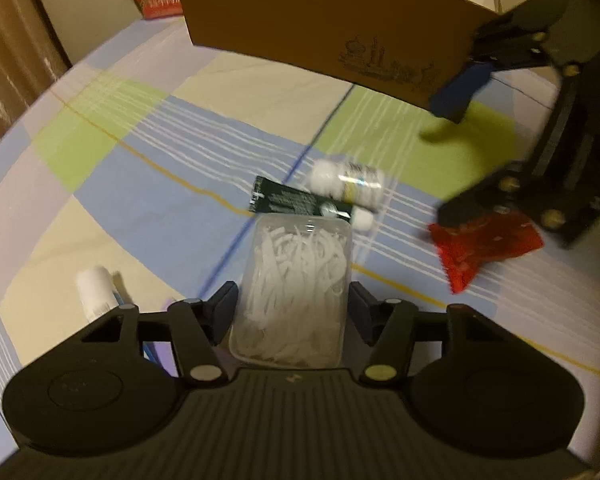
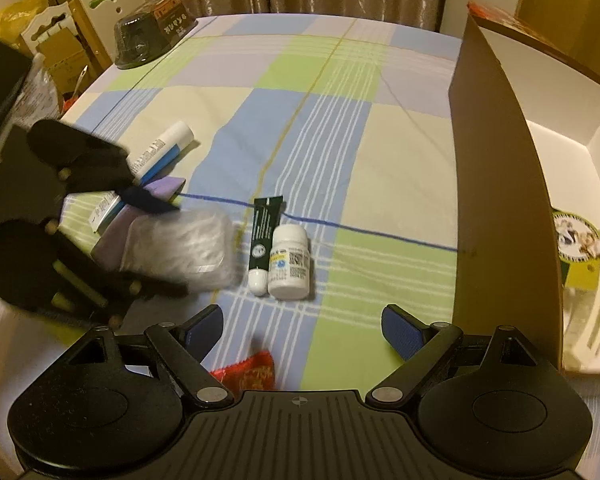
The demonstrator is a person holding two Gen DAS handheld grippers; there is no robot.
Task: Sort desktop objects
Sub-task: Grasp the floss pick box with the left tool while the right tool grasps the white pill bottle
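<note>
Right wrist view: the cardboard box [image 2: 500, 184] stands at the table's edge; what it already holds is mostly cut off. Sorting looks barely begun. The left gripper [image 1: 292, 304] pinches the clear floss-pick case [image 1: 296, 280]; the right gripper [image 2: 302, 328] hangs spread above the red sachet [image 2: 248, 372]. Pill bottle [image 2: 290, 260] and dark tube [image 2: 264, 236] lie loose, labels unreadable.
</note>
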